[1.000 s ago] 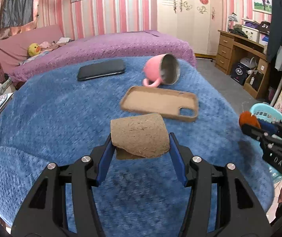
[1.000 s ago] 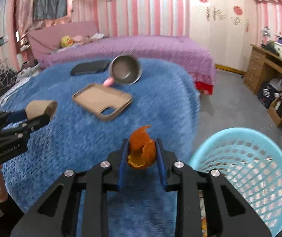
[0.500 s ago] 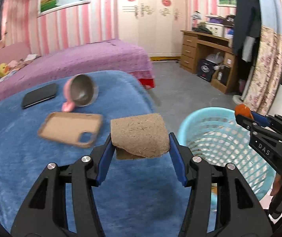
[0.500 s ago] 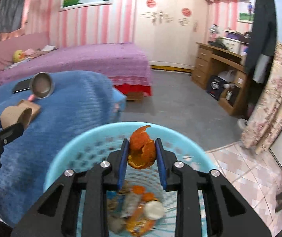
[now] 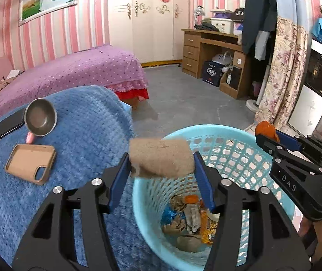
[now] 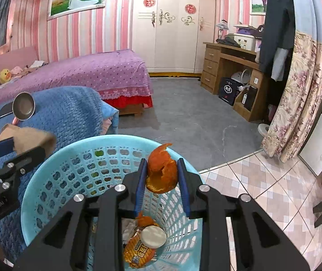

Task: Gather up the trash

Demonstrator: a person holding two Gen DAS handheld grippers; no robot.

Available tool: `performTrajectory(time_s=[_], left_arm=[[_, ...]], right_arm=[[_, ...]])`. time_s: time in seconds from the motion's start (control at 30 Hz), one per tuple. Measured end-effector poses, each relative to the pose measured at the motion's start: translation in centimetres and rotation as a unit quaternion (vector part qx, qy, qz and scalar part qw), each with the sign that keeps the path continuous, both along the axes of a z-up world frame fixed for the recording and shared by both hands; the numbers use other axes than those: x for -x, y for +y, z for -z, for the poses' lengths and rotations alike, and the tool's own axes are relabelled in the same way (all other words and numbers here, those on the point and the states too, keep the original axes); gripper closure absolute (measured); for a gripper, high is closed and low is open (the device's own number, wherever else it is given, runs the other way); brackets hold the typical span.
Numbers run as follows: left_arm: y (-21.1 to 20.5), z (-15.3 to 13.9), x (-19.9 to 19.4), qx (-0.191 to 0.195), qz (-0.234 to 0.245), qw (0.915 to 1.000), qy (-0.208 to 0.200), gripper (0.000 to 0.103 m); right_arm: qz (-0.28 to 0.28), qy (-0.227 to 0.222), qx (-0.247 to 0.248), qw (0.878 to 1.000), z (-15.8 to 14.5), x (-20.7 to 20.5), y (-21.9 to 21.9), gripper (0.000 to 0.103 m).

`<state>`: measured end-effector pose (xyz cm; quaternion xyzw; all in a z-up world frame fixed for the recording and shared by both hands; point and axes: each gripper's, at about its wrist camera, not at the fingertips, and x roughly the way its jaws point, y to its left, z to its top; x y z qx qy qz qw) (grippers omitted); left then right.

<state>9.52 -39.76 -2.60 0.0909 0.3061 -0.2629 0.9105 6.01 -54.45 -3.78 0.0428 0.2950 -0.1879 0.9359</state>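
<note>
Above the light-blue plastic mesh basket (image 6: 55, 171), my right gripper (image 6: 162, 176) clamps torn orange peel (image 6: 161, 171), my left gripper (image 5: 161, 169) a brown cardboard tube (image 5: 161, 158); only the right view shows a white lid (image 6: 153, 236) inside.

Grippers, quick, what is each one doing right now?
Left gripper: shut on the cardboard tube, by the basket.
Right gripper: shut on the orange peel, over the basket.
</note>
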Motion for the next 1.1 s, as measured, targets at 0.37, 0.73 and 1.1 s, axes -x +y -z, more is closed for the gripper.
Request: performTrajectory(time_s=[0.37, 0.73, 1.1], left_arm=[[3.3, -1.1, -1.1, -0.003, -0.05, 0.9985, -0.022, 0.006], [11.8, -2.5, -0.9, -0.003, -0.119, 0.9922, -0.035, 0.006], [21.6, -4.9, 5.3, -0.002, -0.16, 0.9835, -0.084, 0.005]], right_arm=[[-0.002, -0.006, -0.003, 1.0, 0.2, 0.2, 0.6, 0.075], [0.005, -0.029, -0.016, 0.999, -0.5, 0.2, 2.4, 0.009], [-0.041, -0.078, -0.032, 0.996, -4.9, 4.8, 12.5, 0.005]])
